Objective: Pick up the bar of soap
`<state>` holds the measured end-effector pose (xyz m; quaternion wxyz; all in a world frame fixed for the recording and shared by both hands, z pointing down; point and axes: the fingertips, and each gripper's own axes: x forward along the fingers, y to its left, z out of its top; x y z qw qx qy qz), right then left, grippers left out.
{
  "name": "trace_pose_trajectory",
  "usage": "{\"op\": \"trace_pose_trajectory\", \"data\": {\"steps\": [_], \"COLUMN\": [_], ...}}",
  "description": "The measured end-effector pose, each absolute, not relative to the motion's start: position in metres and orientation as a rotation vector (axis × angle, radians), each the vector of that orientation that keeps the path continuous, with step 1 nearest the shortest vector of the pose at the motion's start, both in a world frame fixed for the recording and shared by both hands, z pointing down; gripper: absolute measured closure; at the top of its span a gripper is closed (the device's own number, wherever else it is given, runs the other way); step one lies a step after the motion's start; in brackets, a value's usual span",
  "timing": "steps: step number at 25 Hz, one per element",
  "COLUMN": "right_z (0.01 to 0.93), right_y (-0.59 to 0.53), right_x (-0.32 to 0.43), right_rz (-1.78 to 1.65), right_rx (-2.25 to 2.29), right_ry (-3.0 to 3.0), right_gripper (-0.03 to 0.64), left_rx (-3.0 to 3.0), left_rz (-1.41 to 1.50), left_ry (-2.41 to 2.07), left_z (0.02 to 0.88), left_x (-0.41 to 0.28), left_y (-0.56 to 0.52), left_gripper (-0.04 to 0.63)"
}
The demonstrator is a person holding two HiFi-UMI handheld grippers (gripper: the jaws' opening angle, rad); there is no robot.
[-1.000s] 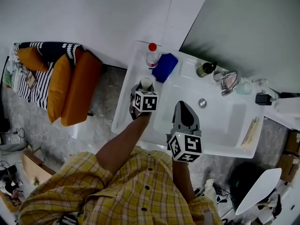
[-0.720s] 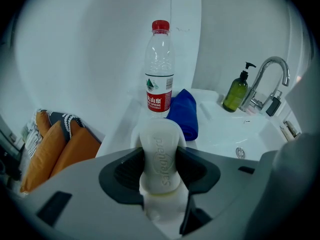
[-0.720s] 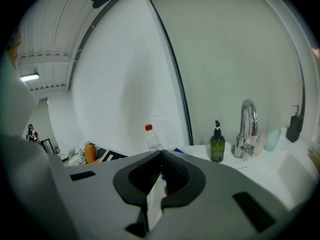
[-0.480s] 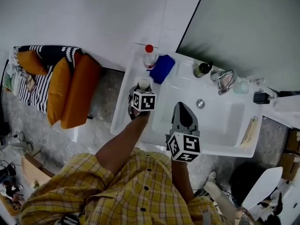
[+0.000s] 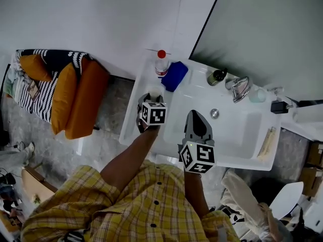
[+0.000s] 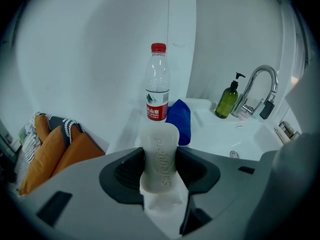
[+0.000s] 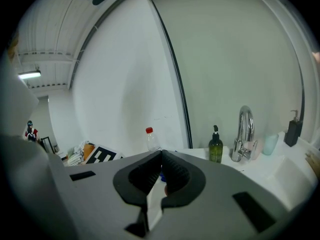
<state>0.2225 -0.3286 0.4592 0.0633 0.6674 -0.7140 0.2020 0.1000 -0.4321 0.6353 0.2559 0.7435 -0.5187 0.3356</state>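
The white bar of soap [image 6: 161, 156] stands upright between the jaws of my left gripper [image 6: 161, 165], which is shut on it. In the head view the left gripper [image 5: 150, 104] hangs over the left rim of the white sink [image 5: 237, 135], and the soap is mostly hidden by the gripper's marker cube. My right gripper [image 5: 198, 126] is held above the front of the basin. Its jaws are shut with nothing between them in the right gripper view [image 7: 160, 176].
A clear water bottle with a red cap [image 5: 161, 62] and a blue cloth [image 5: 175, 75] sit at the sink's back left. A green pump bottle [image 5: 217, 76], chrome tap [image 5: 240, 89] and drain [image 5: 214, 113] lie further right. An orange chair [image 5: 81, 97] stands left of the sink.
The left gripper with the soap has drawn slightly back toward me from the bottle. The right gripper has stayed where it was.
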Motion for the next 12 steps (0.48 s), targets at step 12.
{"op": "trace_pose_trajectory", "data": {"steps": [12], "right_z": [0.449], "right_y": [-0.319], "right_x": [0.203], "right_rz": [0.563], "right_rx": [1.996], "right_ry": [-2.193], "right_gripper": [0.598], "left_rx": [2.317], "left_rz": [0.666], "left_ry": [-1.414], "left_z": [0.534], "left_x": [0.11], "left_y": [-0.412], "left_gripper": [0.394]}}
